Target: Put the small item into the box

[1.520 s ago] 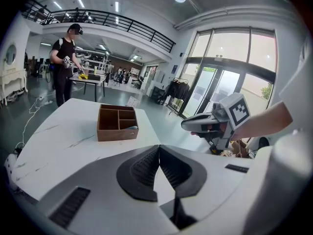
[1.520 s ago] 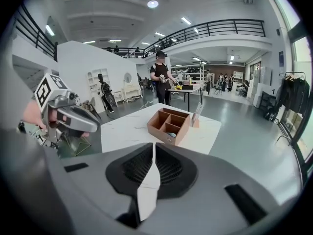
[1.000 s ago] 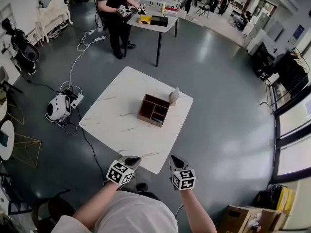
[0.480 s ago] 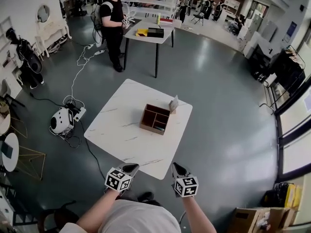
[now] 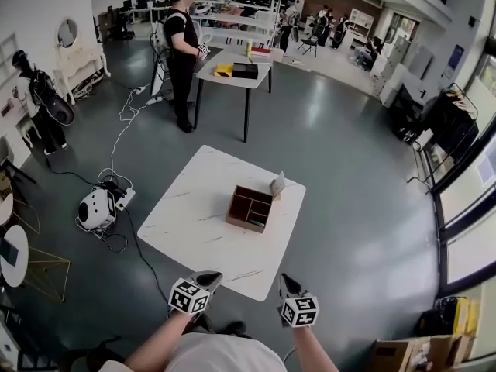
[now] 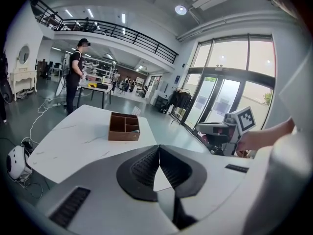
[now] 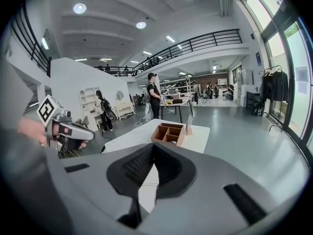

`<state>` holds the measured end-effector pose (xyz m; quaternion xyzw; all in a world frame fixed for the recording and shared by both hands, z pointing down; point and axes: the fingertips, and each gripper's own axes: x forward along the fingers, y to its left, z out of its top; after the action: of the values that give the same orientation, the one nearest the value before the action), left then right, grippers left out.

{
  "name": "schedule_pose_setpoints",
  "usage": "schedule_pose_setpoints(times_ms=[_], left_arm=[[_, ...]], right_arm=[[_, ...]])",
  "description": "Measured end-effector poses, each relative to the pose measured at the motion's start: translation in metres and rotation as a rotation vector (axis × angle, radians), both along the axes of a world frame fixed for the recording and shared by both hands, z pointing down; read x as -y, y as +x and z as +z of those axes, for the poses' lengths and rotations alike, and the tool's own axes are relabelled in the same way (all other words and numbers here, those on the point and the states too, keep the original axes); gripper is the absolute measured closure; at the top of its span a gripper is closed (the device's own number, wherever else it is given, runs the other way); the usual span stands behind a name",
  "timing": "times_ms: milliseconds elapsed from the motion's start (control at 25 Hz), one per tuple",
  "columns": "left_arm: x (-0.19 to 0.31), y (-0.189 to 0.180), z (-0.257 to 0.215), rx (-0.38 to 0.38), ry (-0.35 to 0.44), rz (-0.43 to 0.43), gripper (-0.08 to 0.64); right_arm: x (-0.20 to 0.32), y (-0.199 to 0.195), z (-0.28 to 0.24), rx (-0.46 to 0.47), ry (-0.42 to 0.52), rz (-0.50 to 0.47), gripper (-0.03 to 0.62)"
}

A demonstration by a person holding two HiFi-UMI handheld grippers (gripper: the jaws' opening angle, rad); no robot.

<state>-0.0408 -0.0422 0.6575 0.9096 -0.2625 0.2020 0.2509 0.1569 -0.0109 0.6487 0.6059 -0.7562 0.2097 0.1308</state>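
A brown wooden box with several compartments stands on the white marble table, towards its far right side. A small pale item lies in one compartment at the box's near end. A small upright card stands beside the box's far right corner. My left gripper and right gripper hang side by side off the table's near edge, well short of the box. Both are shut with nothing between the jaws, as the left gripper and right gripper show in their own views.
A white round device with cables lies on the floor left of the table. Farther back a person stands at a second table with yellow and black things on it. Cardboard boxes sit at the lower right.
The table and box now look smaller and farther off. Both grippers sit slightly lower in the head view and stay shut.
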Motion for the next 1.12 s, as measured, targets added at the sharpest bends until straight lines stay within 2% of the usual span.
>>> schedule_pose_setpoints(times_ms=[1120], left_arm=[[0.024, -0.006, -0.008, -0.029, 0.013, -0.007, 0.545]], right_arm=[[0.009, -0.008, -0.008, -0.014, 0.014, 0.015, 0.567]])
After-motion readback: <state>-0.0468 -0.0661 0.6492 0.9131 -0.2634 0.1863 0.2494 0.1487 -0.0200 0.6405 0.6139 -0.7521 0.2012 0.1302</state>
